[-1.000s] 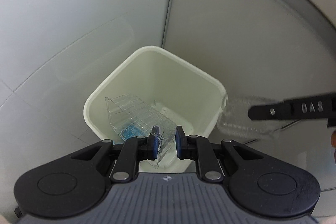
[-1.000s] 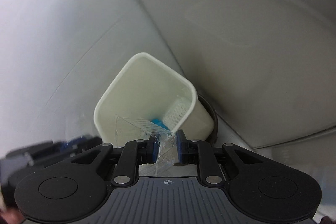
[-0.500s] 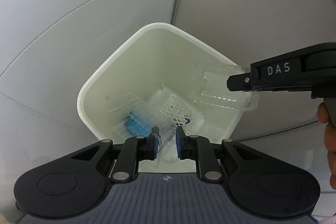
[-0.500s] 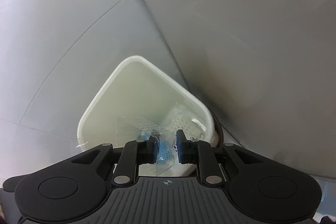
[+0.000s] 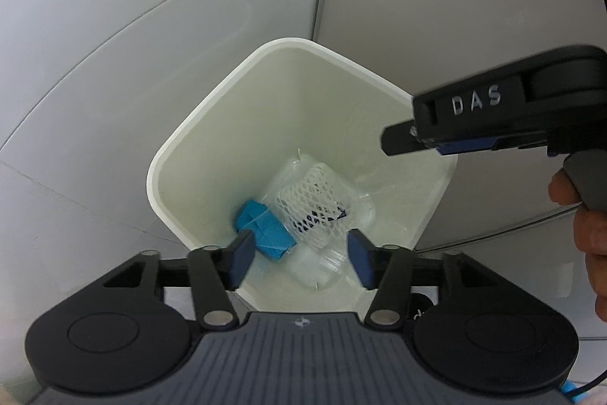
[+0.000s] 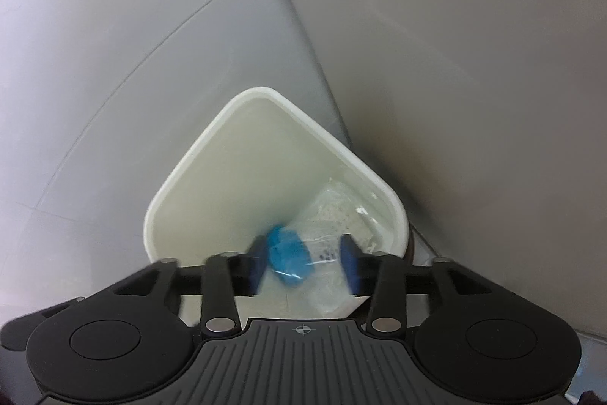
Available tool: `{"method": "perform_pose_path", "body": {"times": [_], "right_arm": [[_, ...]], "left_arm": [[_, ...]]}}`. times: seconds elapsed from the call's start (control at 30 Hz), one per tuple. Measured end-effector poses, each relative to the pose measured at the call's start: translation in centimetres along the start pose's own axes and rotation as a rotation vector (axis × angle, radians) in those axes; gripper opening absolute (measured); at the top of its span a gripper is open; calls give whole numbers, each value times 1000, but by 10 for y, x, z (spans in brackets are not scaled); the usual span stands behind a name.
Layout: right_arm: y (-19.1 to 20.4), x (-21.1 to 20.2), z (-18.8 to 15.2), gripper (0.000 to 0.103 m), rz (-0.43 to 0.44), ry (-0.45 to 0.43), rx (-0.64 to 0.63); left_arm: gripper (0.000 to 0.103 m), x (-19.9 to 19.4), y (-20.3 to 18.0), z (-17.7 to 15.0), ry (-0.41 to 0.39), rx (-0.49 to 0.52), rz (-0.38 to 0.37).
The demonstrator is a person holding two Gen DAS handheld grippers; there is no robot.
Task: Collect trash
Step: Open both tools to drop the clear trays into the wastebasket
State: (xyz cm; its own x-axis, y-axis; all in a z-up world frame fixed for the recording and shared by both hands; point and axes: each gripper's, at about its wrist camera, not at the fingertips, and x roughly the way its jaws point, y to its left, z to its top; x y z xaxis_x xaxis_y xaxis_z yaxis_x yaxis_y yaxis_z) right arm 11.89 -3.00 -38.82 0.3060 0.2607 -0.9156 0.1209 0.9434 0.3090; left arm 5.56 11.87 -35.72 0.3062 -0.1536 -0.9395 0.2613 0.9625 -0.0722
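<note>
While both claws have just been opening, empty, above bin (image 5: 182, 147), trash (image 5: 265, 222) lies inside.

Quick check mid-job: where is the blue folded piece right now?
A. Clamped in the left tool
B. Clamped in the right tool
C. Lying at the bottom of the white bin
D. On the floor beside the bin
C: the blue folded piece lies on the bottom of the white bin beside the white foam net, and both tools, left tool and right tool, have just opened with nothing pinched.
</note>
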Motion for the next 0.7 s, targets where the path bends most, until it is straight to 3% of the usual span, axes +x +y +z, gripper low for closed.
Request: {"method": "perform_pose_path", "body": {"times": [0.5, 0.7], "right_arm": [[10, -21, 6, 78, 42, -8, -50], [15, -38, 3, 81, 66, -11, -92]], "left_arm": [[82, -11, -3, 4, -9, -8, -5], [94, -25, -8, 2, -20, -11, -8]]}}
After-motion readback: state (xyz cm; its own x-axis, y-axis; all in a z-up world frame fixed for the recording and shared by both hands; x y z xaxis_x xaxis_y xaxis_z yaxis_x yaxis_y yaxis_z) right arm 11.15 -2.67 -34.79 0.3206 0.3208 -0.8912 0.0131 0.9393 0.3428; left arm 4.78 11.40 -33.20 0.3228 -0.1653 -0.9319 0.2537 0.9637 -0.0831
